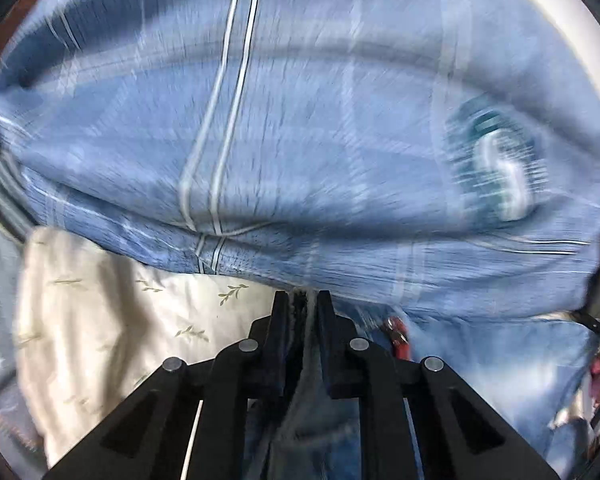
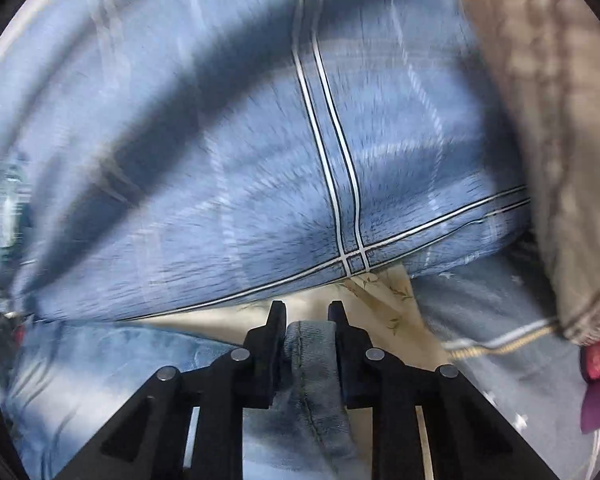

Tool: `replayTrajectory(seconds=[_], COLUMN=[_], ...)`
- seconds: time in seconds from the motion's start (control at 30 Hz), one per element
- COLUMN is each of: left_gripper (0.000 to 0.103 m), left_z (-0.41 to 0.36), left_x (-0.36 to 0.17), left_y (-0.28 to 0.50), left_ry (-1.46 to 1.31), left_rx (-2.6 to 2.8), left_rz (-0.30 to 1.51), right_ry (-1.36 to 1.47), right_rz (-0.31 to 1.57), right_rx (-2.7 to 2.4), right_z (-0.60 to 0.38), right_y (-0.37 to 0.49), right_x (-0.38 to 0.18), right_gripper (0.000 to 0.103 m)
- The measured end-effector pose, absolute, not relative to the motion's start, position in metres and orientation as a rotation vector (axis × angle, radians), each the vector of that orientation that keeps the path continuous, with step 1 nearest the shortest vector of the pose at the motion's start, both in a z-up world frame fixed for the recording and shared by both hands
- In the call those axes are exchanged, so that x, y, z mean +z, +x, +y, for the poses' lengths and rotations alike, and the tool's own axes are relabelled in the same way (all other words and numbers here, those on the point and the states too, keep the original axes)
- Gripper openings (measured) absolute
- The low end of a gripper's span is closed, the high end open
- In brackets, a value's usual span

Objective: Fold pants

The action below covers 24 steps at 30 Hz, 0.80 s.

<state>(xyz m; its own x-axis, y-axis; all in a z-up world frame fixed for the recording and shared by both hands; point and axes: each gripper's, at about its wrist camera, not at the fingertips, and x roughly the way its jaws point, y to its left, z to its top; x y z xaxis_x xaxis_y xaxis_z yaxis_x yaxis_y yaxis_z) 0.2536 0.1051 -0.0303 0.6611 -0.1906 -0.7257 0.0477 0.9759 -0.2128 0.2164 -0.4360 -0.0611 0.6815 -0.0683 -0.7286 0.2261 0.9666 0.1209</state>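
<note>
Both tongs pinching denim, pants held low over the bed!

The left tongs [image 1: 303, 300] are pressed onto a thin edge of the jeans [image 1: 312, 420], and the right tongs [image 2: 306, 310] clamp a thick seamed fold of them, the rest of the denim spilling down and to the left. Ahead of both, a big blue plaid pillow [image 2: 260, 160] with white double stripes fills the view, lying on a cream sheet [image 1: 112, 320] printed with leafy sprigs. A blurred teal patch [image 1: 500, 168] sits on the pillow, its writing unreadable. A brown fuzzy blanket [image 2: 548, 140] bunches up at far right.
</note>
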Motion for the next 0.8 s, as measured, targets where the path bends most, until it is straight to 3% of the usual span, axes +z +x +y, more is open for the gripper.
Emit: replayTrajectory(seconds=[0.33, 0.57, 0.8], left_gripper=[0.013, 0.013, 0.012], left_z=[0.139, 0.171, 0.188], left_x=[0.049, 0.002, -0.102], left_y=[0.112, 0.019, -0.028], left_ry=[-0.22, -0.25, -0.25], left_rx=[-0.185, -0.141, -0.088], left_rz=[0.694, 0.754, 1.039], right_ry=[0.225, 0.328, 0.438], right_rz=[0.63, 0.678, 0.795], right_rx=[-0.141, -0.135, -0.124], right_z=[-0.405, -0.419, -0.434], right_y=[0.08, -0.011, -0.072], right_x=[0.01, -0.03, -0.099], right_gripper=[0.021, 0.022, 0.026])
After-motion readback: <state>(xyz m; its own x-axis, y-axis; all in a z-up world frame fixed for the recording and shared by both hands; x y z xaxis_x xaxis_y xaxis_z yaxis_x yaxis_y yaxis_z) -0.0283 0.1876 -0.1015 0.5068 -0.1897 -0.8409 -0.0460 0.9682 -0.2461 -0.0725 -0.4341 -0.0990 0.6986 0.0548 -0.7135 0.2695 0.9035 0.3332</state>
